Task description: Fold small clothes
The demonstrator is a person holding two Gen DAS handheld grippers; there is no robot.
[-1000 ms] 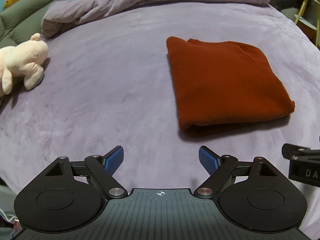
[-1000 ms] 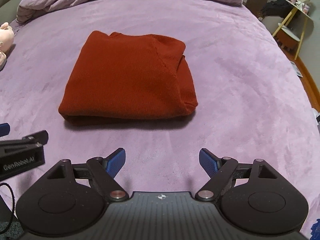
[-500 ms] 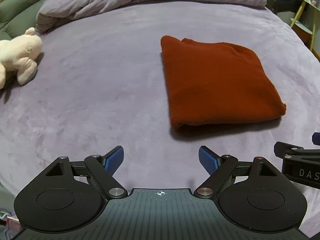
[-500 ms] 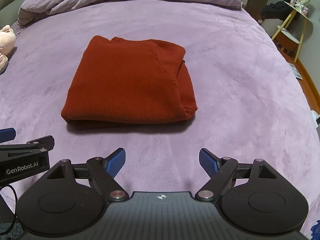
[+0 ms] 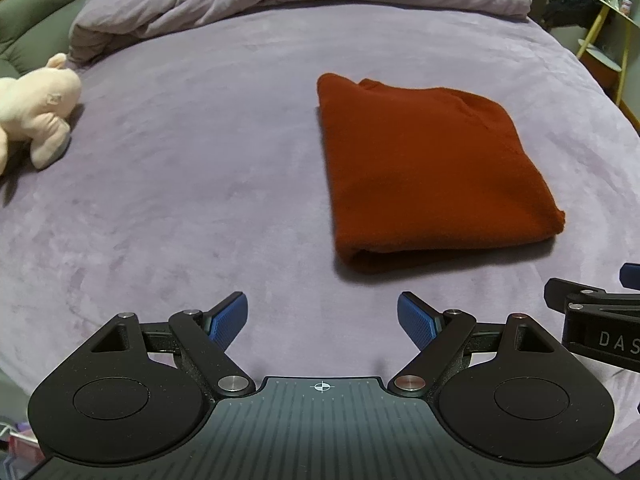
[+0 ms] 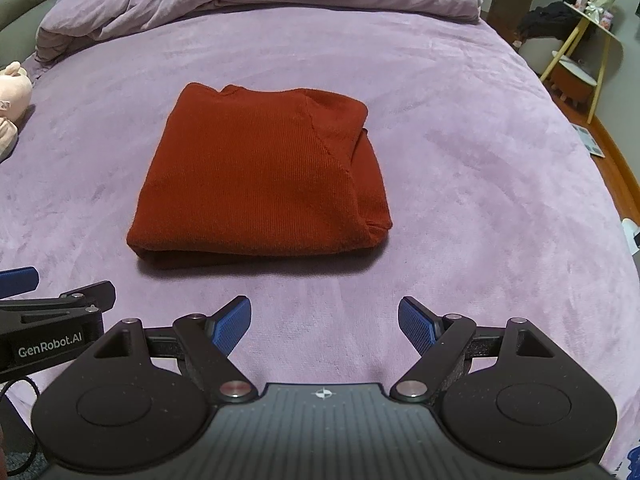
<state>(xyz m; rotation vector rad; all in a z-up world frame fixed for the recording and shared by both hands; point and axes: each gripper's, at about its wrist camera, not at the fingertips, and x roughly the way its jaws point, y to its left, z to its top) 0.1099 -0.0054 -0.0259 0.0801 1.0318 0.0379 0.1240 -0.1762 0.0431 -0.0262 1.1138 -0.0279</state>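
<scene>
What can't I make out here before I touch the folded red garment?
- Red garment: inner layers and underside hidden by its own top fold, both views.
- Plush toy: cut off by the left edge, both views.
- Right gripper: in the left wrist view, only its side shows at the right edge.

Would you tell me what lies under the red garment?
The red garment rests folded on the purple bedspread. Anything tucked between its layers or beneath it is hidden.
</scene>
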